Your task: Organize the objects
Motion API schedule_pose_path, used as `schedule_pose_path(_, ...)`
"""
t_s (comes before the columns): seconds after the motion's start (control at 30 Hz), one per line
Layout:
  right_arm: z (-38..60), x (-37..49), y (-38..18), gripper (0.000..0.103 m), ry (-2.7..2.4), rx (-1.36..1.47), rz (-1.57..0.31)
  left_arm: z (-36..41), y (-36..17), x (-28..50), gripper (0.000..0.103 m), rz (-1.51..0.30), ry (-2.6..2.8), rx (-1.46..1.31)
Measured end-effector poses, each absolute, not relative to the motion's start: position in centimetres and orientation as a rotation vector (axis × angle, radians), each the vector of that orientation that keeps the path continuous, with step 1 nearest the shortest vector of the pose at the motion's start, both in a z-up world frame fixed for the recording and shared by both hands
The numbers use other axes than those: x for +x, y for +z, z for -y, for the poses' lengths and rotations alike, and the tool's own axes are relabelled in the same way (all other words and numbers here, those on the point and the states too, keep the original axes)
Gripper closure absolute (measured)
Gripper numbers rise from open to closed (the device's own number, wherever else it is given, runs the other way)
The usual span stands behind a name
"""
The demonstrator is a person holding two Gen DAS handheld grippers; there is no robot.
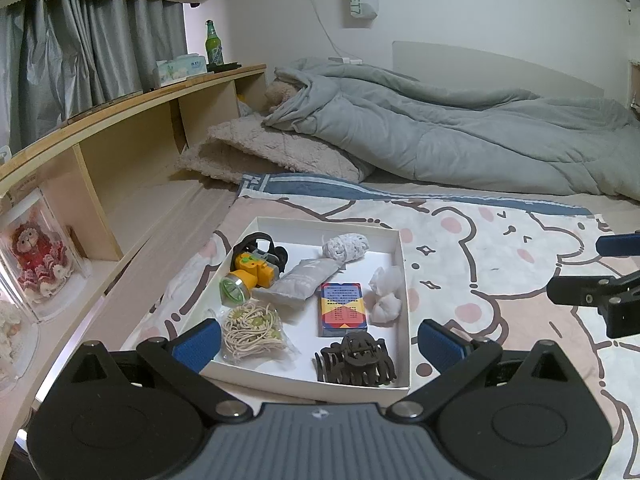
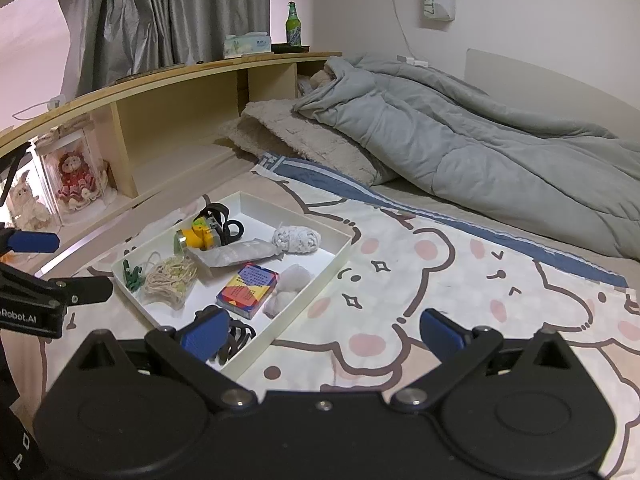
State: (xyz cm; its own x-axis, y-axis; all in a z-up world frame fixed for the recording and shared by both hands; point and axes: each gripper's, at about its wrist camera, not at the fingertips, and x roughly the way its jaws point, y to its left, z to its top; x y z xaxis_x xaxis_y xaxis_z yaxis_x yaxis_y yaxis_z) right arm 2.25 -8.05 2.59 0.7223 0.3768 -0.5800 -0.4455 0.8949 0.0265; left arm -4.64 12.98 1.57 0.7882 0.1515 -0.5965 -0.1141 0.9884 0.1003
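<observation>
A white tray (image 1: pixel 403 280) lies on the bear-print bedsheet. It holds a yellow headlamp (image 1: pixel 250 270), a grey pouch (image 1: pixel 302 280), a white crocheted piece (image 1: pixel 346 246), a card box (image 1: pixel 342 308), white wrapped balls (image 1: pixel 386 292), a bundle of cream cord (image 1: pixel 252 330) and a dark hair claw (image 1: pixel 356 360). My left gripper (image 1: pixel 318 338) stands open over the tray's near edge, holding nothing. My right gripper (image 2: pixel 322 330) is open too, low over the sheet at the tray's (image 2: pixel 304 304) right corner, its left pad above the hair claw (image 2: pixel 236 340). Green clips (image 2: pixel 134 274) lie in the tray's left corner.
A wooden shelf unit (image 1: pixel 132 140) runs along the left, with dolls in clear cases (image 1: pixel 36 256), a tissue box (image 1: pixel 180 68) and a green bottle (image 1: pixel 214 44) on top. A rumpled grey duvet (image 1: pixel 460 136) and a beige pillow (image 1: pixel 272 152) lie behind.
</observation>
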Motion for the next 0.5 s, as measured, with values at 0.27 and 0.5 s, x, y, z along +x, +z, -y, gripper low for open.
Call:
schedule_pose_path(0.27, 8.05, 2.44, 2.43, 0.0, 0.459, -0.123, -0.62, -12.89, 1.49, -4.62, 0.0, -0.651, 0.144, 0.058)
schedule_pose_path(0.5, 8.02, 2.47, 2.43, 0.0, 0.46, -0.125, -0.62, -12.91, 1.43, -4.65, 0.0, -0.651, 0.144, 0.059)
